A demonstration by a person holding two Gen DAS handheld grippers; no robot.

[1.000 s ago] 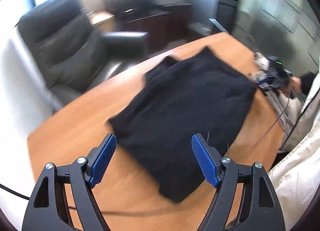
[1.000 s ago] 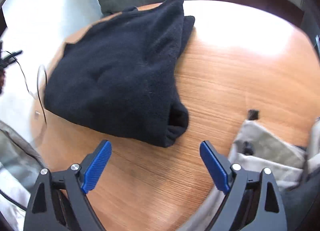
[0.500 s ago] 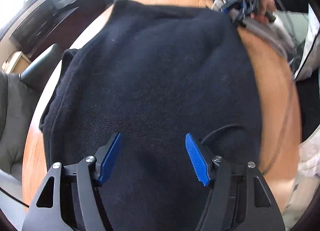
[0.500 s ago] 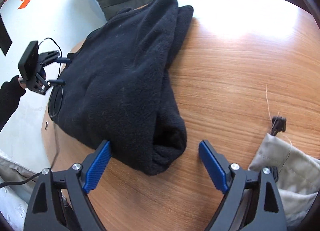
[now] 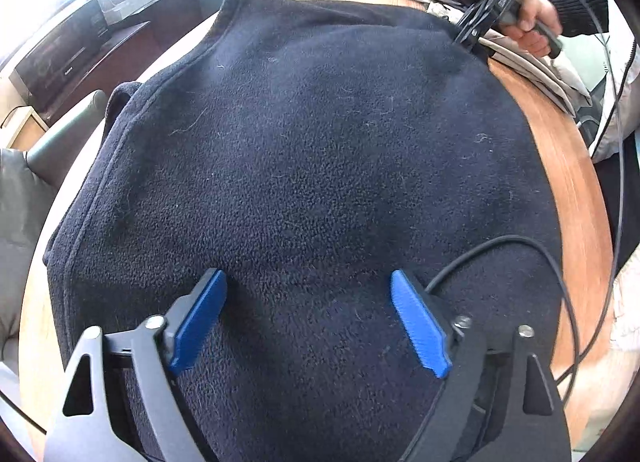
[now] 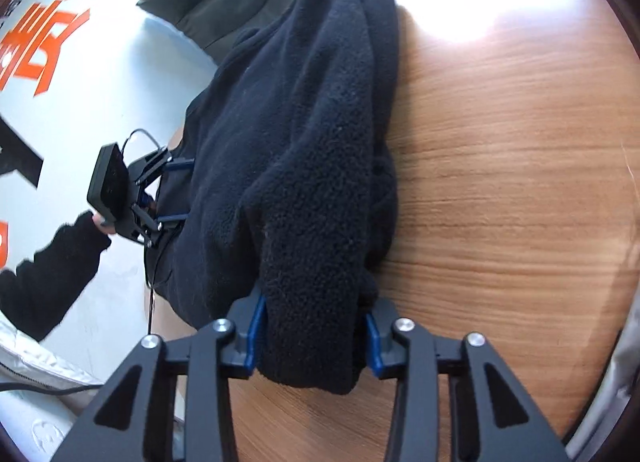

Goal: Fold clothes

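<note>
My right tongs (image 6: 312, 336) have just been closing and now clamp a thick bunched corner of the dark fleece garment (image 6: 296, 150), the blue pads pressing into it from both sides. The fleece lies across the wooden surface (image 6: 512, 190), folded over on itself along its right edge in my right wrist view. My left tongs (image 5: 310, 320) have just been opening and stand wide apart, tips down on the flat middle of the fleece (image 5: 320, 150); I think they only rest on the cloth without gripping any, though the pile hides the tips. A black cable (image 5: 520, 240) loops over the fleece beside them. A pale garment (image 5: 532, 62) lies beyond the fleece's far corner.
</note>
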